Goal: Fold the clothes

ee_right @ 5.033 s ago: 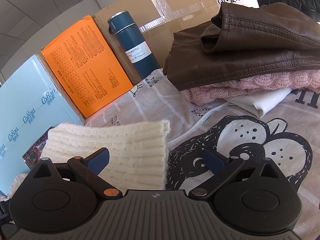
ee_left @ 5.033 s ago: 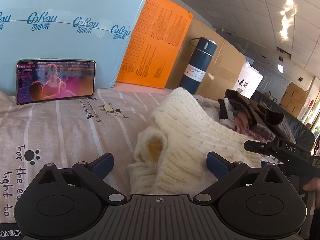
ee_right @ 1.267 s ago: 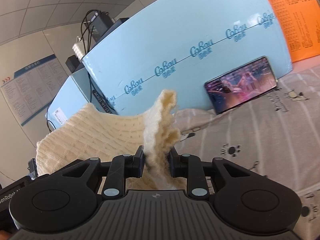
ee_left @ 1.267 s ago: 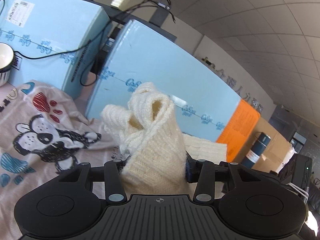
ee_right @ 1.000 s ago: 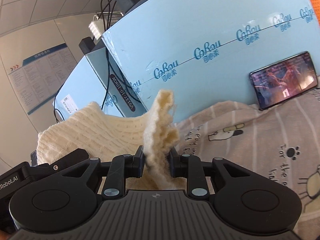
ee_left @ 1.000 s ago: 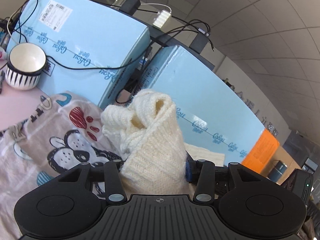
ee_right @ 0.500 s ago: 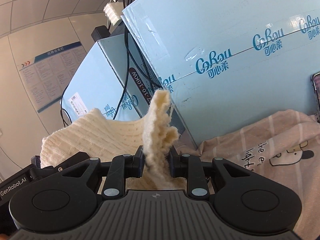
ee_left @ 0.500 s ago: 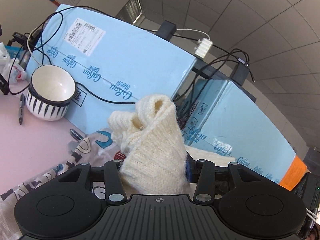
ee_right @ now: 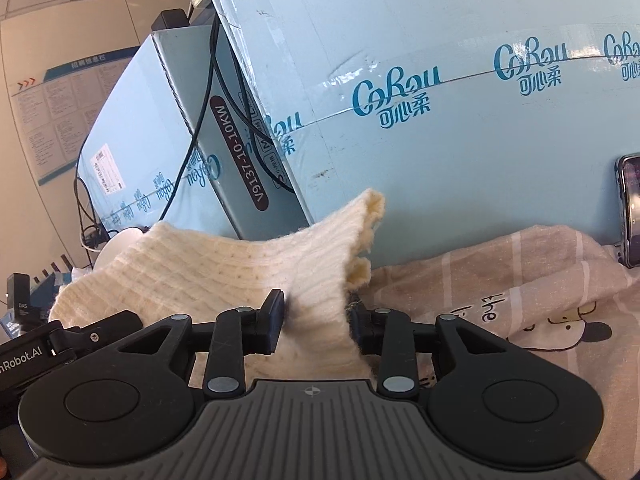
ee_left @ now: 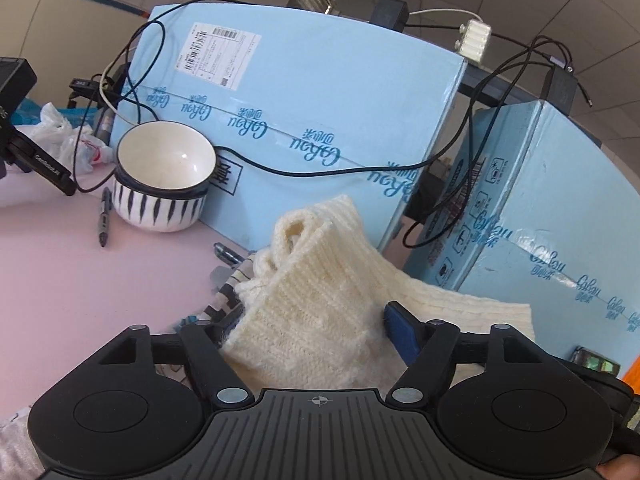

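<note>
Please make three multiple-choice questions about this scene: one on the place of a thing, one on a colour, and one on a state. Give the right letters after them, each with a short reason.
1. Where does the pen lie?
A. inside the striped bowl
B. on the pink table, left of the bowl
C. on top of a carton

2. What colour is the knitted sweater between the fingers of the left tool?
A. red
B. dark green
C. cream

3. In what state is the striped bowl?
A. upright and empty
B. upside down
C. full of soup

Answers:
1. B: the pen lies flat on the pink surface beside the bowl.
2. C: the ribbed knit is pale cream in both views.
3. A: its opening faces up and the white inside is bare.
</note>
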A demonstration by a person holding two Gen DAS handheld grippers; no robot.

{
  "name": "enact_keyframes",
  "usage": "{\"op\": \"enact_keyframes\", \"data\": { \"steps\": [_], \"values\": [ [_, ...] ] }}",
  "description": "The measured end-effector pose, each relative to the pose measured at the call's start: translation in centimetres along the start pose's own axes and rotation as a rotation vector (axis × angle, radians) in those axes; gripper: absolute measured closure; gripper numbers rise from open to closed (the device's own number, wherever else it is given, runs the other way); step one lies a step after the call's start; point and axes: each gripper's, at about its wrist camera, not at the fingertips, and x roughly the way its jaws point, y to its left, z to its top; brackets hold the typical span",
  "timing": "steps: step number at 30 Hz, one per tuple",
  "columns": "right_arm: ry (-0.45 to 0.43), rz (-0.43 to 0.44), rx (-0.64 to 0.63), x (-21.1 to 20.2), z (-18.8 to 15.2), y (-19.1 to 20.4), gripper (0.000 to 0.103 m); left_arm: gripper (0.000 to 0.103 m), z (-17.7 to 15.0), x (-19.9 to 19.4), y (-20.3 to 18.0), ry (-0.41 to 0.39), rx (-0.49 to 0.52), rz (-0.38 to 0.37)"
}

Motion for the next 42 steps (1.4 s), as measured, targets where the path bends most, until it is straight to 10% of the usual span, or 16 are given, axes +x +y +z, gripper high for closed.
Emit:
{"op": "enact_keyframes", "data": {
  "steps": [9,15,24,36,42],
  "values": [
    [-0.013,-0.061,-0.035,-1.8,0.0,0.4,0.021,0.01,-0.3,-1.3,0.5,-0.065,0.008,0.041],
    [-0.038,-0.047,-0.114,-6.7,1.1,0.4,0.011,0.002,-0.2,-5.2,-0.8,-0.239,-0.002,0.034],
    [-0.043,-0.043,-0.12,-11.4,0.6,-1.4,0.004,0.0,-2.2,-11.5,-5.7,-0.284,0.058,-0.036],
    [-0.103,-0.061,-0.238,-13.7,-1.5,-2.2,0.001,0.0,-6.0,-11.9,-11.3,-0.257,0.198,0.317],
    [-0.133,-0.087,-0.21,-13.2,-1.8,-2.8,0.001,0.0,-6.6,-11.1,-11.5,-0.246,0.235,0.373]
  ]
}}
